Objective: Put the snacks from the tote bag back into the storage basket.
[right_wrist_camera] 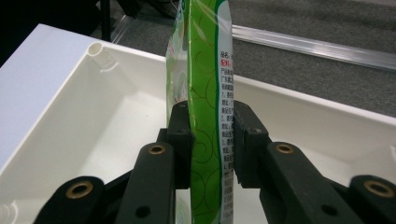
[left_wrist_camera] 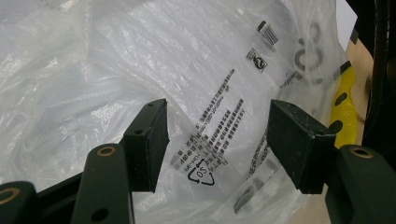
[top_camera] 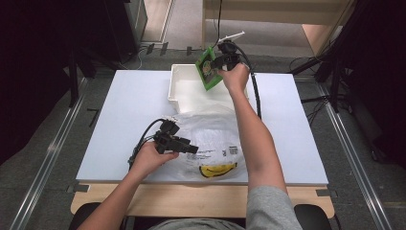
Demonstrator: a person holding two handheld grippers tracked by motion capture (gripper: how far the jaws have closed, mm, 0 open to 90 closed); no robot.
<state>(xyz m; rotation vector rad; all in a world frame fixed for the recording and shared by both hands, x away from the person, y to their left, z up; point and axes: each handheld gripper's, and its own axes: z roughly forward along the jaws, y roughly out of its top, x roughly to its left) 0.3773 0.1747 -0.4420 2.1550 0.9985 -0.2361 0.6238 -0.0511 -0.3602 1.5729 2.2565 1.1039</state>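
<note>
Holding a green packet (right_wrist_camera: 205,116) tight between its two black jaws, the right gripper (top_camera: 219,65) hangs over the white bin (top_camera: 184,91) at the far side of the table (top_camera: 124,124). The packet sits right in the gripper, squeezed from both sides, and the bin's white floor lies just below and in front of it. So the packet is out of the bag and up in the air, but it is not put down yet. My guess is that the next job is to lower it into the bin and let go.

The packet is flat and thin. It is bright green with curly lines on it, and one edge has tiny writing in rows. In the high view it tips to one side, and there seems to be a round picture on its front, though it is too small to be sure.

The left gripper (left_wrist_camera: 217,140) has its jaws wide apart, gripping nothing. Right in front of it lies a crinkly see-through plastic bag (left_wrist_camera: 187,70) with dark printed words. Something yellow (left_wrist_camera: 344,109) shows at the bag's edge, off to one side of the jaws. It may be the next thing to take out.
</note>
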